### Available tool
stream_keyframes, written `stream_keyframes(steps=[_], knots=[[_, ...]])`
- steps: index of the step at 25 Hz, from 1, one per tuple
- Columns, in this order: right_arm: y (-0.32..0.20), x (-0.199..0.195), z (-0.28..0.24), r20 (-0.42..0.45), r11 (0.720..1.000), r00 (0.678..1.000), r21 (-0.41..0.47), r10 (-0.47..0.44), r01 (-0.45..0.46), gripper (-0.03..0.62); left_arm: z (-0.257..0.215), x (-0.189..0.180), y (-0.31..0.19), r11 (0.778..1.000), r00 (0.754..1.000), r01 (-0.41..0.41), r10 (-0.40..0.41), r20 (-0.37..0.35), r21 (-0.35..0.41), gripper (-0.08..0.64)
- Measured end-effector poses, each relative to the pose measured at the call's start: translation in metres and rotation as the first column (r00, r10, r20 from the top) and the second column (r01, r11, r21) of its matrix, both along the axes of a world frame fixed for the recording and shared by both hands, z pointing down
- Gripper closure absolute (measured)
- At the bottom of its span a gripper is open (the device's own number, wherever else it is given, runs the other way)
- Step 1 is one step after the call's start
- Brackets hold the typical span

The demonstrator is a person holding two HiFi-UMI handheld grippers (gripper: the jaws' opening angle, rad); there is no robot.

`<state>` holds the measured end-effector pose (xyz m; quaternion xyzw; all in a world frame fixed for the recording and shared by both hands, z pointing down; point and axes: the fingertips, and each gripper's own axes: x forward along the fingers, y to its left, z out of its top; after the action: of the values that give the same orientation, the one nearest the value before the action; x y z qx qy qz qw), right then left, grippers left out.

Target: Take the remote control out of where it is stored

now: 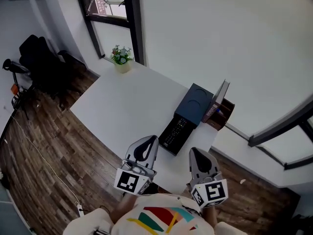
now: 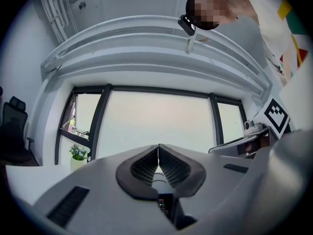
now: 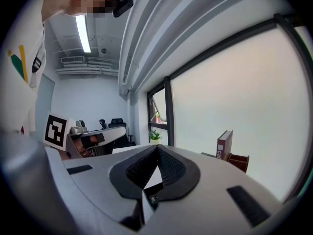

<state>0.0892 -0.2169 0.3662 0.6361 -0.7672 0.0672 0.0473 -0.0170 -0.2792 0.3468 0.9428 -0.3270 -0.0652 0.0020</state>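
Observation:
The black remote control [image 1: 176, 131] lies at the near end of a dark blue box [image 1: 196, 103] on the white table [image 1: 127, 102]. My left gripper [image 1: 153, 139] hovers just left of the remote, jaws shut with nothing between them. My right gripper [image 1: 194, 152] hangs just right of it near the table's front edge, also shut and empty. In the left gripper view the ribbed pads [image 2: 146, 168] meet in a thin line, and the remote's buttons [image 2: 163, 205] show below them. The pads [image 3: 168, 169] in the right gripper view touch too.
A book [image 1: 221, 93] stands in a brown wooden holder [image 1: 222, 114] behind the box. A small potted plant [image 1: 121, 58] sits at the table's far corner by the window. A black office chair [image 1: 41, 62] stands on the wood floor at left.

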Motion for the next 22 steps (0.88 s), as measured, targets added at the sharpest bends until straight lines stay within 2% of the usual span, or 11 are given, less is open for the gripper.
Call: stream_keyframes(steps=[5, 8, 10, 15, 16, 17, 19, 20, 22], knots=[[-0.043, -0.015, 0.005, 0.001, 0.999, 1.0, -0.017, 0.03, -0.03, 0.592, 0.011, 0.003, -0.046, 0.999, 0.998, -0.035, 0.036, 0.053, -0.02, 0.552], [-0.049, -0.014, 0.012, -0.037, 0.999, 0.999, -0.035, 0.038, -0.04, 0.592, 0.019, 0.014, -0.059, 0.997, 0.997, -0.062, 0.064, 0.041, -0.052, 0.552], [-0.048, -0.007, 0.022, -0.045, 0.996, 0.997, -0.069, 0.057, -0.06, 0.592, 0.031, 0.024, -0.06, 0.994, 0.994, -0.08, 0.086, 0.071, -0.077, 0.552], [-0.061, 0.032, 0.04, 0.012, 0.991, 0.996, -0.108, 0.087, -0.085, 0.592, 0.072, 0.069, -0.072, 0.97, 0.983, -0.126, 0.151, 0.106, -0.208, 0.548], [-0.064, 0.041, 0.044, 0.025, 0.99, 0.996, -0.112, 0.088, -0.084, 0.592, 0.081, 0.077, -0.076, 0.965, 0.982, -0.12, 0.15, 0.118, -0.234, 0.493], [-0.066, 0.048, 0.048, 0.037, 0.99, 0.996, -0.119, 0.086, -0.081, 0.592, 0.089, 0.085, -0.078, 0.959, 0.98, -0.113, 0.151, 0.131, -0.258, 0.403], [-0.072, 0.061, 0.057, 0.049, 0.989, 0.996, -0.13, 0.08, -0.073, 0.592, 0.105, 0.097, -0.079, 0.943, 0.97, -0.116, 0.175, 0.17, -0.311, 0.308], [-0.075, 0.067, 0.06, 0.051, 0.989, 0.996, -0.133, 0.078, -0.071, 0.592, 0.116, 0.104, -0.078, 0.93, 0.956, -0.127, 0.207, 0.207, -0.344, 0.298], [-0.077, 0.078, 0.07, 0.069, 0.986, 0.994, -0.148, 0.087, -0.076, 0.592, 0.148, 0.116, -0.071, 0.888, 0.907, -0.139, 0.292, 0.302, -0.438, 0.298]])
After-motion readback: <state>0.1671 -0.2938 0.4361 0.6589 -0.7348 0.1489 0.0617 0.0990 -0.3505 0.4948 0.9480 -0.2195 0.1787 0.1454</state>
